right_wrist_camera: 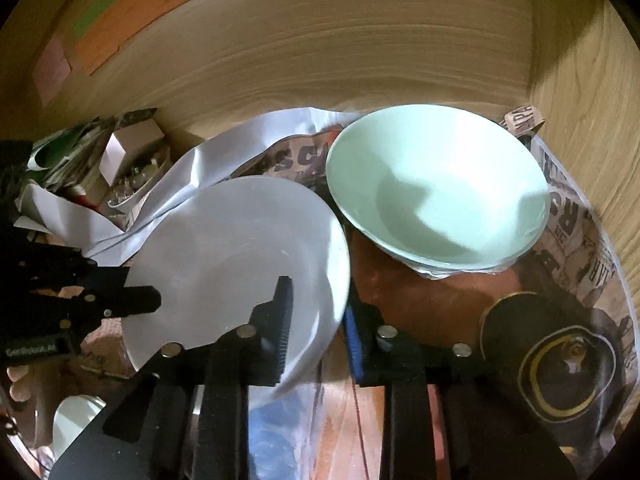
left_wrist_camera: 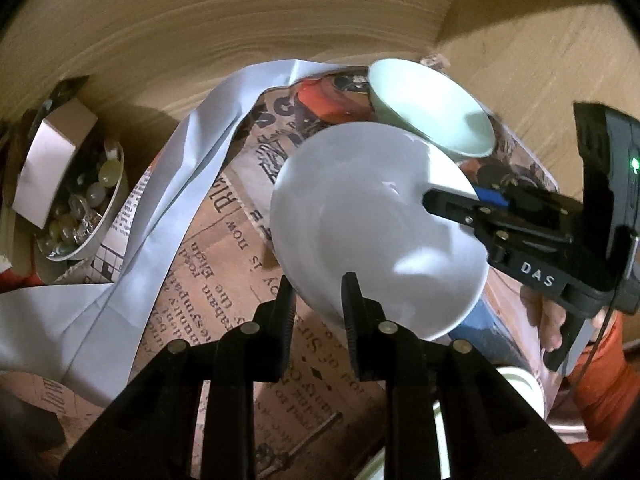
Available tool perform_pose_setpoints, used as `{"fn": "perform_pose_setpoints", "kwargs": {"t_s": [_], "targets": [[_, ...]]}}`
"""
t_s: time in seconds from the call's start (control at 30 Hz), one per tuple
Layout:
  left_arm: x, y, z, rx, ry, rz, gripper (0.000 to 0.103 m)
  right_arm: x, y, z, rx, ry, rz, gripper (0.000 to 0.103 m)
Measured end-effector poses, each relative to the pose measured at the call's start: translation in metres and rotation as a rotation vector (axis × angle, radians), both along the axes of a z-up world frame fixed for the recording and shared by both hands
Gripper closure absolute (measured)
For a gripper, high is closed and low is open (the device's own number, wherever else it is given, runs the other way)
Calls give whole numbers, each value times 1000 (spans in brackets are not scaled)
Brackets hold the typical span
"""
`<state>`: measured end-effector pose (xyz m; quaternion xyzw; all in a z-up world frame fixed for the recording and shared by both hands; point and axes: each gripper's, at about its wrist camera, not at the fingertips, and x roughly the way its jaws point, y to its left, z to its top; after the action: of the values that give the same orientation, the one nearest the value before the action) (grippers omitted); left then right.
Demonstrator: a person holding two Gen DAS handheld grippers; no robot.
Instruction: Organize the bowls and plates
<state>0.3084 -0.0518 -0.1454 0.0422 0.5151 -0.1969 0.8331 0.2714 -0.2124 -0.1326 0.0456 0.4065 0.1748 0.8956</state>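
Observation:
A white bowl [left_wrist_camera: 360, 200] [right_wrist_camera: 224, 240] hangs tilted above the newspaper-print liner, gripped from two sides. My left gripper [left_wrist_camera: 318, 284] is shut on its near rim, one finger inside the bowl and one outside; in the right wrist view it [right_wrist_camera: 154, 300] reaches in from the left. My right gripper [right_wrist_camera: 316, 304] is shut on the opposite rim, which passes between its black finger and its blue pad; in the left wrist view it [left_wrist_camera: 430, 200] comes in from the right. A mint green bowl [left_wrist_camera: 432, 108] [right_wrist_camera: 436, 188] rests upright just behind the white one, in the back right corner.
Wooden walls [left_wrist_camera: 240, 20] close the back and right side. A creased white paper strip [left_wrist_camera: 180, 168] lies across the liner [left_wrist_camera: 224, 280]. At the left, a dish of glass beads [left_wrist_camera: 80, 200] carries a small box [left_wrist_camera: 52, 160]. A white cup [left_wrist_camera: 520, 388] stands near an orange sleeve [left_wrist_camera: 600, 380].

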Motion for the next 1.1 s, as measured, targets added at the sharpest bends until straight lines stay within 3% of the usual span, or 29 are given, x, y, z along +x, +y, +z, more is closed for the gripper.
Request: {"fn": "perform_pose_setpoints", "kwargs": {"t_s": [0.23,0.5,0.9,1.1], "targets": [[-5,-1,1,11,-12,13,81,-11,-5,4,42,19,-6,86],[-28,15,21,-46,-55,30,81,-37,0,30,24,-78,-2,86],[-97,38,73,-132,-244,71,81,-88,10,72,45,-214,28,86],[-135,50,87,-135,-328,105,81,-114,26,84,53,-267,69,86]]}}
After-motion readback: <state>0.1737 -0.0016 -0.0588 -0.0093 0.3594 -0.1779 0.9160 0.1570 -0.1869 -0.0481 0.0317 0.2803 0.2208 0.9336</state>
